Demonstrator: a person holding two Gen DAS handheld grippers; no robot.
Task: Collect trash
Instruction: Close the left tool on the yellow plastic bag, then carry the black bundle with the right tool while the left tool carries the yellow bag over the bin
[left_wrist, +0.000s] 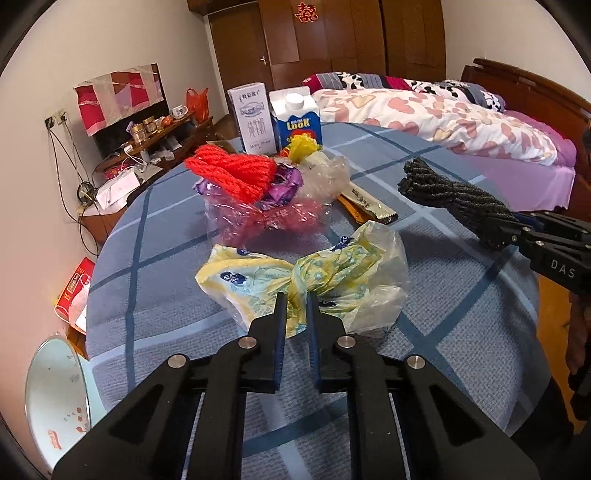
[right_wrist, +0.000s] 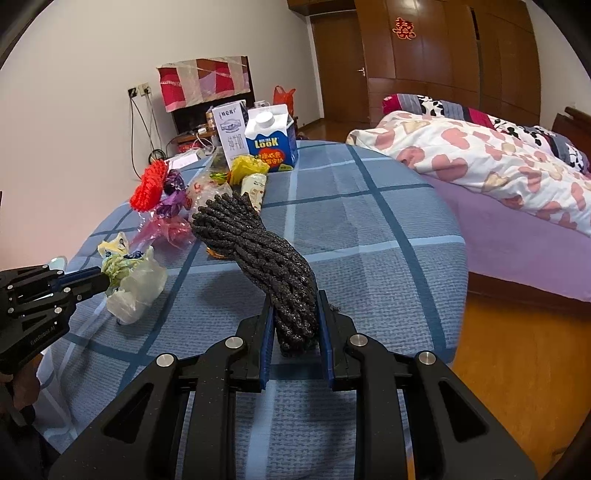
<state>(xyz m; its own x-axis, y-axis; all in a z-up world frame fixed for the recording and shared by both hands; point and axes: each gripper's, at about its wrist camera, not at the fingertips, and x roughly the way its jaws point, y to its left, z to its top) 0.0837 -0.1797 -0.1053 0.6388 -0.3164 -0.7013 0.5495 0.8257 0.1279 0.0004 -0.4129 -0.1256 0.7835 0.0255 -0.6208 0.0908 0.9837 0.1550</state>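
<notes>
While a person stands at a round surface (left_wrist: 461, 332) draped in a blue checked cloth, each of their hands holds a black two-finger gripper. The left gripper (left_wrist: 295, 299) has its fingers pinching the twisted middle of a crumpled yellow-and-white plastic bag (left_wrist: 314, 273), which lies on the cloth near the front edge. The right gripper (right_wrist: 293, 299) has its fingers pressed on one end of a dark grey bundle of rope (right_wrist: 258, 243), holding it tilted up off the cloth, its far end pointing toward the rest of the trash.

Farther back on the surface sits a loose heap: a red bundle of rope (left_wrist: 232, 173) on top of purple wrappers (left_wrist: 284, 188) and a red plastic bag (left_wrist: 273, 218), with a clear plastic bag (left_wrist: 325, 173) just beside them. Behind the heap stand a blue milk carton (left_wrist: 295, 118) with a white cap and a tall white box (left_wrist: 253, 118), side by side. A bed (left_wrist: 443, 118) with a heart-patterned quilt lies beyond the surface, on the right gripper's side.
</notes>
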